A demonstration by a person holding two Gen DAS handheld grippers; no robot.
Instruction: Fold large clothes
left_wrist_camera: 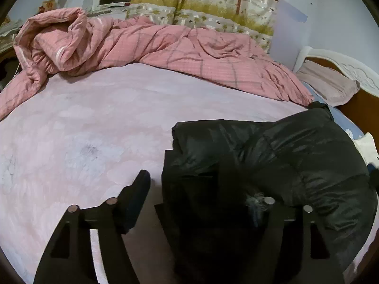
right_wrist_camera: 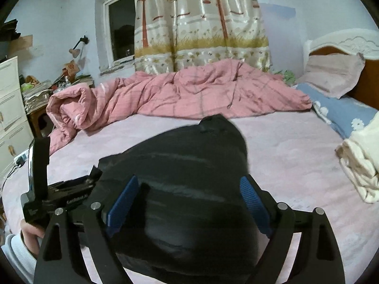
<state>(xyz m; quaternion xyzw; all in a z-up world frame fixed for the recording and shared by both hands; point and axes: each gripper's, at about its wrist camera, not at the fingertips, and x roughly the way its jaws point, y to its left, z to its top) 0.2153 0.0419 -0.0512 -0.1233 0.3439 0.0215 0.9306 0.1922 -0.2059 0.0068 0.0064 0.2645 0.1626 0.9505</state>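
Folded black puffer jacket (right_wrist_camera: 180, 189) on a pink bedsheet (left_wrist_camera: 83, 130).
Right gripper (right_wrist_camera: 189, 203) and left gripper (left_wrist_camera: 201, 189) both spread, pinching nothing; "GenRobot.AI" printed on the left one.

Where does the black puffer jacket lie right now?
The black puffer jacket lies folded on the pink sheet, nearer than the pink quilt.

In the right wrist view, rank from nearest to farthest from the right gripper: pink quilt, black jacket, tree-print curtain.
From the right gripper:
1. black jacket, between its fingers.
2. pink quilt, across the bed's far side.
3. tree-print curtain, on the back wall.
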